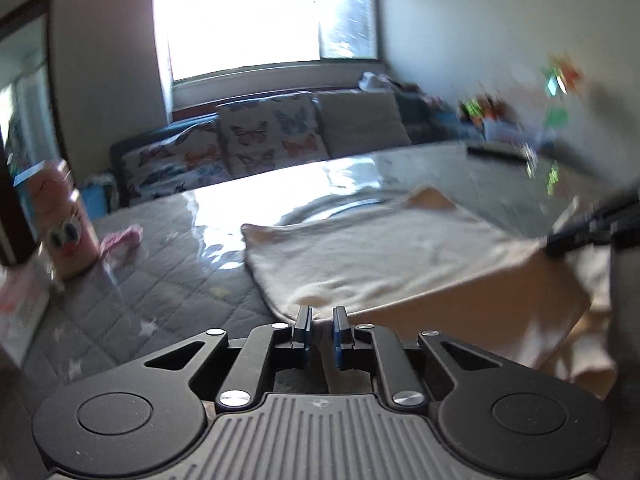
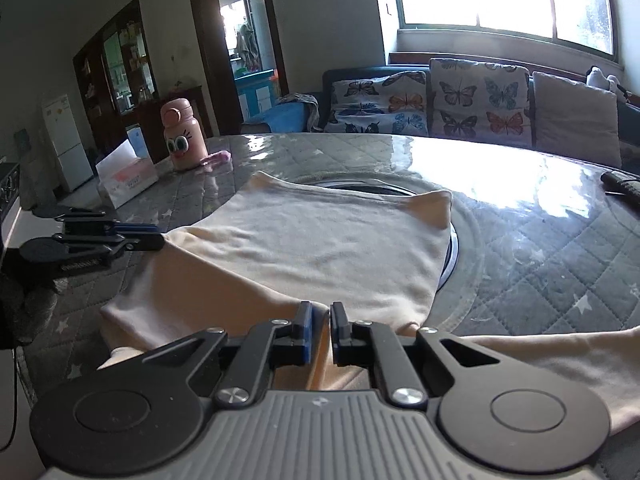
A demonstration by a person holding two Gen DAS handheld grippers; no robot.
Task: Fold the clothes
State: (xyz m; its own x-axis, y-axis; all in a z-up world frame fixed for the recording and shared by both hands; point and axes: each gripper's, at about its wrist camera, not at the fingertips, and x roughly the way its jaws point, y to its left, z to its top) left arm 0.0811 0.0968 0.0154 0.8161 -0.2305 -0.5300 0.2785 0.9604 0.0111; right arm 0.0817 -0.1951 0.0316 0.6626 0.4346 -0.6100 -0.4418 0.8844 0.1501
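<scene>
A cream garment (image 2: 328,252) lies partly folded on the grey quilted table (image 2: 560,256). It also shows in the left wrist view (image 1: 380,256). My left gripper (image 1: 320,316) is shut on the garment's near corner and holds that edge lifted. It appears at the left of the right wrist view (image 2: 160,236), pinching the cloth. My right gripper (image 2: 321,312) is shut on the garment's near edge, with cloth bunched between the fingers. It shows at the right of the left wrist view (image 1: 552,246), gripping a raised fold.
A pink cartoon bottle (image 2: 182,136) and a white box (image 2: 124,176) stand at the table's far left, beside a pink cloth (image 2: 218,158). A dark remote (image 2: 622,184) lies at the right. A sofa with butterfly cushions (image 2: 476,96) is behind the table.
</scene>
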